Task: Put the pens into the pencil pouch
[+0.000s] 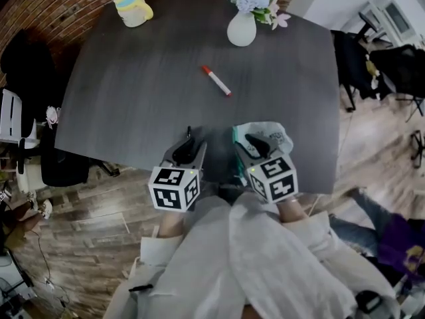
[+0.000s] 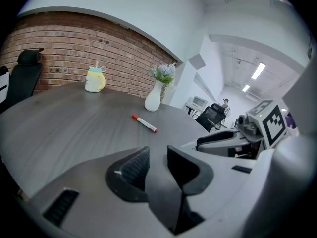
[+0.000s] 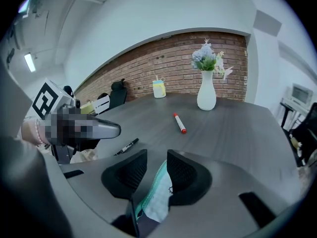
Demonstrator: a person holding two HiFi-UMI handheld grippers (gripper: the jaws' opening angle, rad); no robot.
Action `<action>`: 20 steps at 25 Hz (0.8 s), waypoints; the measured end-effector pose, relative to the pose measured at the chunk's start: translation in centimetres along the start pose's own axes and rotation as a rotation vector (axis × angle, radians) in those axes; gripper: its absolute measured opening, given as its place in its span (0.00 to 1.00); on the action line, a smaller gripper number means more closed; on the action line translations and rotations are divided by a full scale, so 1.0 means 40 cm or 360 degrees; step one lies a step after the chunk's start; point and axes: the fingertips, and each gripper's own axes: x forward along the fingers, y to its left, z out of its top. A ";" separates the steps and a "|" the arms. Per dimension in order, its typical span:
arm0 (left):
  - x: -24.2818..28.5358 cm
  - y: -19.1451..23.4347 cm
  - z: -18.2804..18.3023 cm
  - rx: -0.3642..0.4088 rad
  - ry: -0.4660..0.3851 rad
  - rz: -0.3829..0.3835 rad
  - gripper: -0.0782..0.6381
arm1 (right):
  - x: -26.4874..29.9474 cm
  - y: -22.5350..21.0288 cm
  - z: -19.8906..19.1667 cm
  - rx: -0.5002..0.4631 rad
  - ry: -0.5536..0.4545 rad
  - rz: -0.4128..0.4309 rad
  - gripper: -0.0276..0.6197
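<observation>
No word, number or brand can be read anywhere. The only signs are the black-and-white square patterns on the left cube (image 1: 174, 188) and the right cube (image 1: 273, 177), both at the near side; these are patterns of blocks, not letters. If there is print on the pen (image 1: 216, 80) in the middle, it is too small to tell. The same is true for the cup (image 1: 133, 8) at the far left and the vase (image 1: 242, 29) at the far right.
</observation>
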 end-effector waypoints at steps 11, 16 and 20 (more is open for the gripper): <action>0.020 -0.002 -0.072 -0.0058 0.0116 -0.0042 0.24 | 0.045 -0.007 -0.101 -0.0037 0.0217 -0.0036 0.23; 0.028 -0.005 -0.091 -0.0080 0.0149 -0.0058 0.24 | 0.071 0.006 -0.131 -0.0023 0.0323 -0.0014 0.25; 0.032 -0.003 -0.106 -0.0096 0.0171 -0.0060 0.24 | 0.091 0.009 -0.157 -0.0052 0.0388 -0.0009 0.25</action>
